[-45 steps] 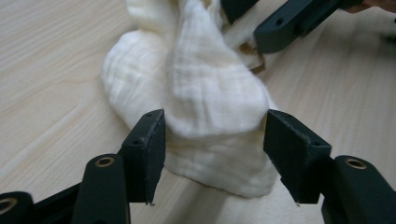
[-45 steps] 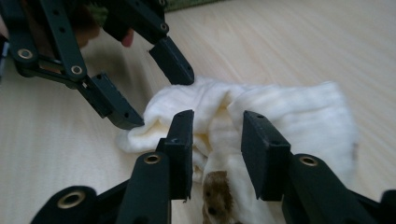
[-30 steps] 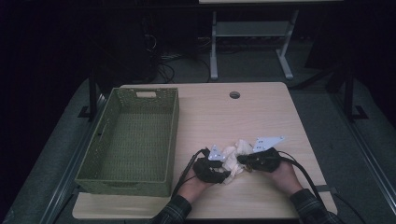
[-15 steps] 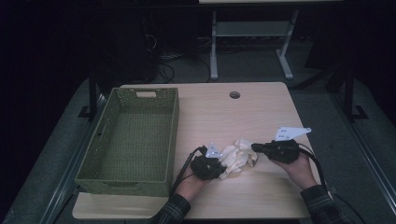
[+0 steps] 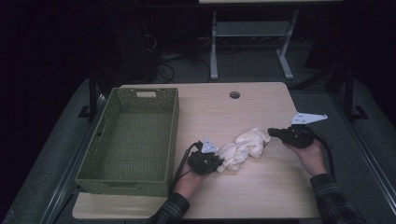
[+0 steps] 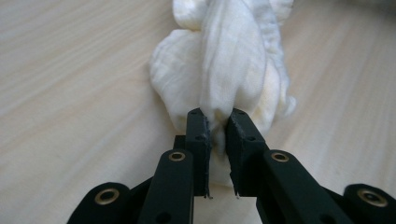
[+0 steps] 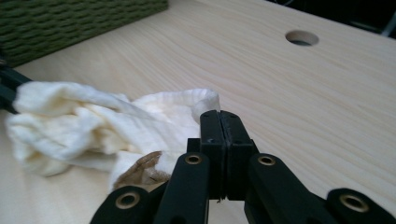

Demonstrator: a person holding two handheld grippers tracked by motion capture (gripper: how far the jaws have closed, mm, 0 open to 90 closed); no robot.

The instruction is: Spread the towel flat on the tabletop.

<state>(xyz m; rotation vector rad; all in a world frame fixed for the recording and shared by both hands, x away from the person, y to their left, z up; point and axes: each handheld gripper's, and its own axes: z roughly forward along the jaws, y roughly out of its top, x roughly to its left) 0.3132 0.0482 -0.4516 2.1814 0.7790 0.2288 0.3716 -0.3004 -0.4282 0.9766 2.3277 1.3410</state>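
The crumpled cream-white cloth (image 5: 245,147) lies bunched up on the light wooden surface (image 5: 261,191), a bit toward the near edge and roughly midway between the left and right edges. It's stretched into a sort of twisted rope running from lower left to upper right. In the right gripper view you can spot a brownish stain (image 7: 140,168) on a fold close to the jaws.

The left gripper (image 5: 215,161) sits at the cloth's near-left end, and its jaws have just been closing. In the left gripper view (image 6: 217,135) they're pinched on a fold of the fabric, with only a narrow gap left that's stuffed with cloth, so it's got hold of that end. The person's left hand (image 5: 189,179) comes in from the near edge in a plaid sleeve.

The right gripper (image 5: 270,133) is at the far-right end of the cloth. Its jaws look pressed fully together in the right gripper view (image 7: 220,122), with the cloth's hem right up against the tips. Can't really tell whether a thin bit of fabric is trapped in there or not. The right hand (image 5: 310,156) is over toward the right edge.

Further out, an olive-green woven rectangular basket (image 5: 170,135) stands along the left edge of the surface, well apart from the cloth. There's a round cable hole (image 5: 235,94) near the far edge.
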